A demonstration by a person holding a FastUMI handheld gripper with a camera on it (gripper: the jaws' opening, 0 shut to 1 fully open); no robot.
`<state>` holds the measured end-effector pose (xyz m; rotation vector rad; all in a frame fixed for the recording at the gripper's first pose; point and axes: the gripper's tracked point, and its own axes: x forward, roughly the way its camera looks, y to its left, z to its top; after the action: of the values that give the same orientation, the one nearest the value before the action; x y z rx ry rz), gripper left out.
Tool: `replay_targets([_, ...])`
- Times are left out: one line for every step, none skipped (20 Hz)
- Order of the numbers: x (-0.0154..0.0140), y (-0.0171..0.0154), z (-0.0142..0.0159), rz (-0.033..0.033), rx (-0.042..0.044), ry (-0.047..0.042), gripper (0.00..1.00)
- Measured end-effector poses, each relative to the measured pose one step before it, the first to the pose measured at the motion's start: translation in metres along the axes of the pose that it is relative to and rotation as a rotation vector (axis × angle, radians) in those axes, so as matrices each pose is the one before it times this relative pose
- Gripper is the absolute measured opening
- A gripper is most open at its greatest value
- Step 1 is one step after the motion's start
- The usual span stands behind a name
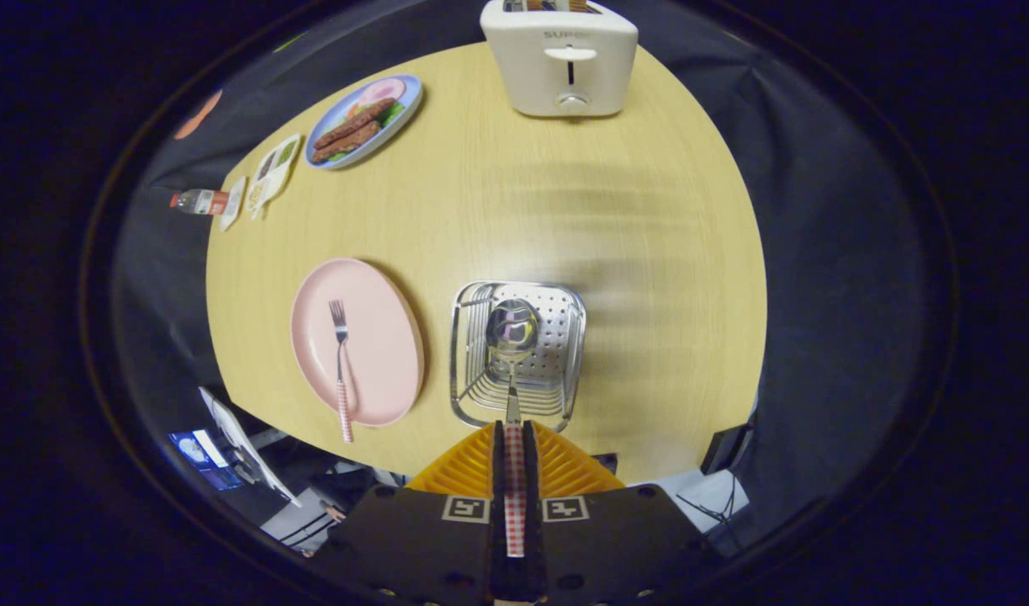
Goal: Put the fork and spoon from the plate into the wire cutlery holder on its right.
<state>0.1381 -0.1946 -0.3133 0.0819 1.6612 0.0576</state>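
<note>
— Claw (514, 438) is clamped on the checked handle of the spoon (514, 330), low centre of the frame, bowl hanging over the open top of the wire cutlery holder (564, 353).

— So what might fail?

— Let go while the spoon is this high and the bowl could strike the rim and tip out onto the tabletop (649, 252), or nudge the holder.

— And the fork (340, 358)?

— Lying on the pink plate (379, 337), left of the holder; its handle overhangs the rim, so a clumsy grab could flip it.
</note>
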Motion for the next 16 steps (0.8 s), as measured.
replay_targets([0.00031,0.00089,0.00015,0.00522,-0.00115,0.01333,0.08])
replay_targets([0.00032,0.00114,0.00062,0.00294,0.00315,0.00595,0.08])
replay_targets([-0.00060,0.00217,0.00145,0.00755,-0.00129,-0.00219,0.08])
replay_targets([0.00026,0.00042,0.00253,-0.00372,-0.00629,0.00063,0.12])
replay_targets([-0.00018,-0.00085,0.00213,-0.00776,-0.00084,-0.00330,0.12])
replay_targets([-0.00081,0.00044,0.00205,-0.00026,0.00450,-0.00507,0.11])
replay_targets([-0.00203,-0.00116,0.00063,-0.00211,0.00368,-0.00534,0.13])
replay_targets([-0.00261,-0.00042,0.00011,0.00025,0.00680,-0.00693,0.13])
replay_targets([-0.00249,0.00143,-0.00024,0.00688,0.00460,-0.01063,0.16])
replay_targets([-0.00314,0.00061,0.00037,0.00425,0.00544,-0.01472,0.19])
replay_targets([-0.00405,0.00006,0.00022,0.00076,0.00714,-0.01626,0.20])
replay_targets([-0.00364,0.00299,-0.00135,0.00443,0.00875,-0.01159,0.20])
replay_targets([-0.00324,0.00292,-0.00421,0.00060,0.00608,-0.00743,0.27])
replay_targets([-0.00290,0.00417,-0.00256,0.00353,-0.00259,-0.01258,0.27])
replay_targets([-0.00336,0.00540,-0.00266,0.00361,-0.00667,-0.01420,0.27])
replay_targets([-0.00269,0.00683,-0.00238,0.00466,-0.00277,-0.01420,0.28])
